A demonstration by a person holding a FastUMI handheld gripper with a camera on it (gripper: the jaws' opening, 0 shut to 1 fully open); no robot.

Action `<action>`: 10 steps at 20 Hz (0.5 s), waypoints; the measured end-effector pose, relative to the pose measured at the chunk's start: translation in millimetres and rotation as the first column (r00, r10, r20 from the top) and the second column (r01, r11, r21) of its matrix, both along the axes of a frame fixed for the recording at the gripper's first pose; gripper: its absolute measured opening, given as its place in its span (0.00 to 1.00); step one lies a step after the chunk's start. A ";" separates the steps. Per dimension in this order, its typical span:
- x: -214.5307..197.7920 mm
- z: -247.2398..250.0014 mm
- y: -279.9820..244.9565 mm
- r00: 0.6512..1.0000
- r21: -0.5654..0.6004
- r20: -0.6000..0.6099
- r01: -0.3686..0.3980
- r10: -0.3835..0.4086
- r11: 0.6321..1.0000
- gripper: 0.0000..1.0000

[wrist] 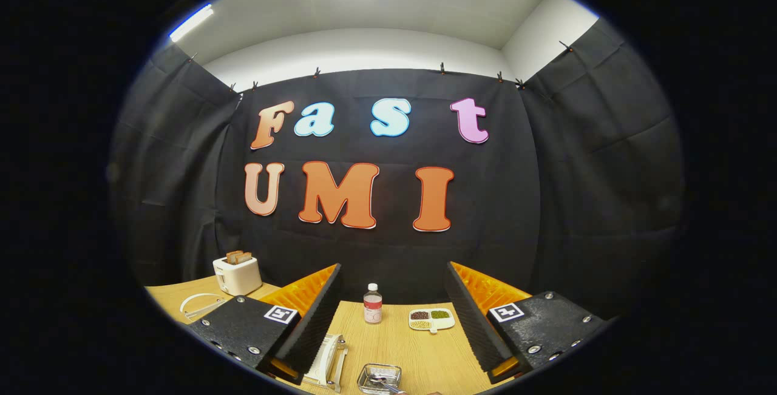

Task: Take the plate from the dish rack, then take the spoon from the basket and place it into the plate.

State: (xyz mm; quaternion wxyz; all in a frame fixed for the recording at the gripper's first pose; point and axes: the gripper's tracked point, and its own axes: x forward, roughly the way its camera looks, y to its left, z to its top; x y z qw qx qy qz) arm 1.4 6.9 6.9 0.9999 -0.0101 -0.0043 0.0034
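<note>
My gripper is open and held above the wooden table, with nothing between its fingers. Low between the fingers, close to the left one, a small white dish rack holds a white plate on edge. Just to its right stands a small metal basket with the spoon lying in it, partly cut off. Both lie below and short of the fingertips.
Further along the table, between the fingers, a small bottle stands beside a white divided dish of beans. A white toaster with bread and a white ring-shaped item sit beyond the left finger. Black cloth walls close the booth.
</note>
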 end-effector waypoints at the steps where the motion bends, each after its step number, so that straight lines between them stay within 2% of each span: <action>1: -0.2 0.1 0.4 1.000 0.000 -0.003 0.000 0.000 1.000 0.99; 10: 1.3 -8.6 10.9 0.999 0.012 -0.041 -0.027 0.028 1.000 0.99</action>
